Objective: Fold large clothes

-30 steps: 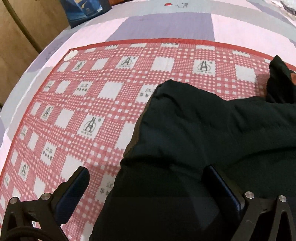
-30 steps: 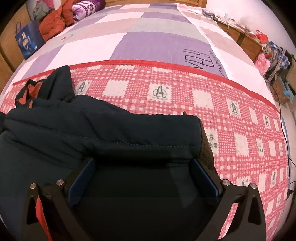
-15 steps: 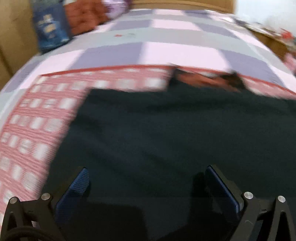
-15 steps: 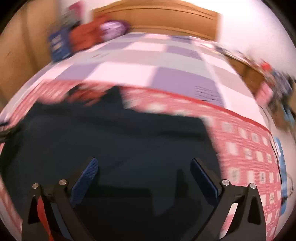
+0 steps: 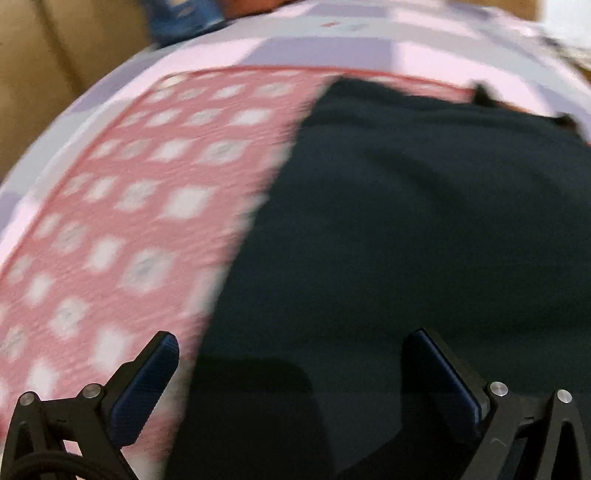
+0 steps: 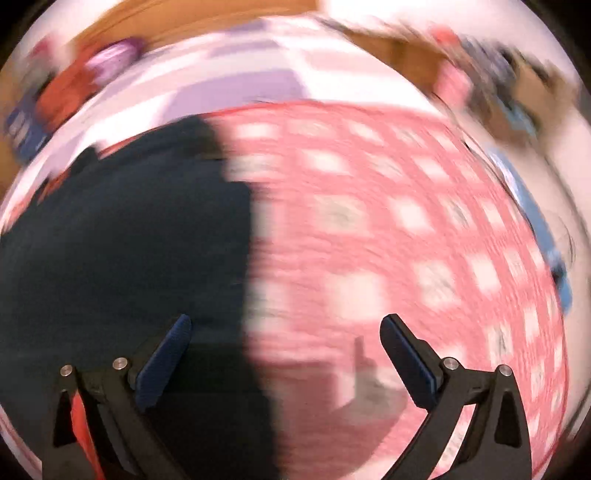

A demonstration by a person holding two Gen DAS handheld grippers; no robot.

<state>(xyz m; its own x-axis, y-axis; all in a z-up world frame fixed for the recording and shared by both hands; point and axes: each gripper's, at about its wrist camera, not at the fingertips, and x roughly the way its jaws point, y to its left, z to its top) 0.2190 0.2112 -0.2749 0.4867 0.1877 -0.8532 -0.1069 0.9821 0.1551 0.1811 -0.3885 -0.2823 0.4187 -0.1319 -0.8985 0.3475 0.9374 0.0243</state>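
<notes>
A large dark padded jacket (image 5: 424,221) lies on a red-and-white checked cloth (image 5: 147,206) spread on a bed. In the left wrist view my left gripper (image 5: 291,354) is open and empty above the jacket's left edge. In the right wrist view the jacket (image 6: 129,240) fills the left half, and my right gripper (image 6: 286,339) is open and empty above its right edge and the checked cloth (image 6: 406,240). Both views are motion-blurred.
The bed has a pink and purple patchwork cover (image 5: 332,48). A blue bag (image 5: 181,18) and wooden panelling (image 5: 44,74) stand at far left. A pile of red and purple clothes (image 6: 88,74) lies at the head of the bed. Cluttered furniture (image 6: 480,74) lines the right side.
Both grippers have pulled back and swung outward from the jacket, the left one leftward, the right one rightward. The jacket now lies flatter. Both stay open.
</notes>
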